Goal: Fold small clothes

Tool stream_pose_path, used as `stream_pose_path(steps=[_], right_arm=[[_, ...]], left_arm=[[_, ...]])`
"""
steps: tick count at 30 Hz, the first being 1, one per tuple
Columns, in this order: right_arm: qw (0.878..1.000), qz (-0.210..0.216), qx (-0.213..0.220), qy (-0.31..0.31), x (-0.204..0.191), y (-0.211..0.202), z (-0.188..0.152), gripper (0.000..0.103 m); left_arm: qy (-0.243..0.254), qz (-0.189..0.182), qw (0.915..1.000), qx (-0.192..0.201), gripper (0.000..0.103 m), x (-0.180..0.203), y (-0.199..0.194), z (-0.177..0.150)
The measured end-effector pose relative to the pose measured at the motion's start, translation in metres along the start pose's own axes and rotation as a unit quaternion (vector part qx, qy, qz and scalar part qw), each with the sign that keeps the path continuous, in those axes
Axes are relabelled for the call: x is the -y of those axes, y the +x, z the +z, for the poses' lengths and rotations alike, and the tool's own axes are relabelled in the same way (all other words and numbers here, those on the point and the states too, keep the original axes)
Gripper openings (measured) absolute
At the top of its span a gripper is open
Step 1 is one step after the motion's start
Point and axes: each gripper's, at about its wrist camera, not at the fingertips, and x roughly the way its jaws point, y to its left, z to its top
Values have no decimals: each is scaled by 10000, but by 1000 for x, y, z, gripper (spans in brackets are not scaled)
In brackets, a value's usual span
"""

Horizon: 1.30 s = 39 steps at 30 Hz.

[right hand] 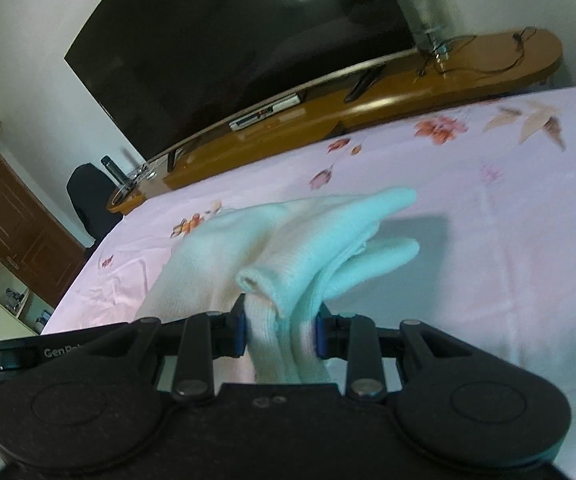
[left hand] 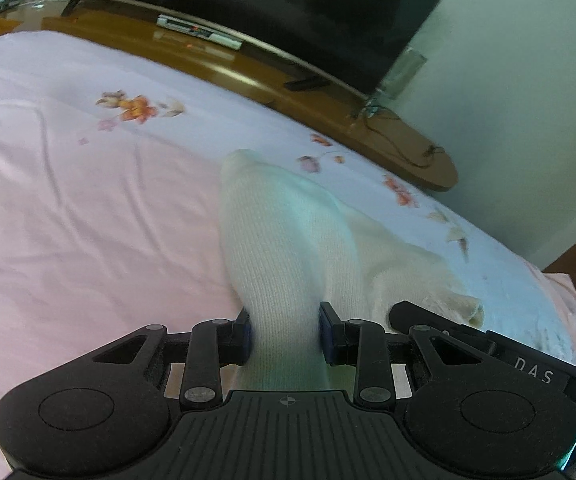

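Observation:
A small white knitted garment (left hand: 284,240) lies partly lifted over the pink floral bed sheet (left hand: 80,208). My left gripper (left hand: 286,334) is shut on one bunched end of it. In the right wrist view my right gripper (right hand: 280,330) is shut on the other bunched end of the white garment (right hand: 288,248), whose free part sticks out forward above the sheet (right hand: 508,240) and throws a shadow on it. The right gripper's body (left hand: 488,344) shows at the right of the left wrist view, close beside the left one.
A wooden TV bench (left hand: 248,80) with a large dark television (right hand: 228,48) runs along the far edge of the bed. Cables and a remote lie on the bench (right hand: 468,76). A dark chair (right hand: 88,200) and brown cabinets (right hand: 12,224) stand to the left.

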Motion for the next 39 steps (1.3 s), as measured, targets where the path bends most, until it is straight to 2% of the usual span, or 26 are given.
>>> stream_pose_path(steps=[7,11,17,22,25,28,30,32,34,38,39], right_arm=[[9999,11,-91,-46,-11,25,-12,30],[9995,-107,-208,224,4,29,-22,31],[9968,29,-428,672,21,25,-22,42],[9954,-4,-293,911,31,18,-11,57],[9912,45,-294,1291,44,26,-3,58],[9905,32,-402,1314,47,43,2,58],[9915,-48,-346,1255,47,51,5,55],[9942,-120,-218,1047,42,53,7,42],[9979,-131,-67,629,32,53,11,34],[9982,-62,526,-266,13,38,12,27],[9957,-219,741,-502,12,34,10,15]], left_arm=[[-35,31,9999,-108,32,-32,16,-2],[109,77,9998,-139,45,-37,22,-7],[292,214,9992,-165,47,-38,6,-6],[450,258,9986,-130,47,-39,-19,-14],[473,283,9984,-117,47,-43,-27,-22],[432,291,9986,-74,47,-47,-29,-29],[350,259,9990,-54,47,-49,-28,-33],[372,287,9988,-99,47,-48,-24,-36],[405,349,9985,-97,47,-47,-19,-40],[376,390,9985,-47,47,-48,-14,-44],[425,406,9983,-32,47,-46,-14,-45]])
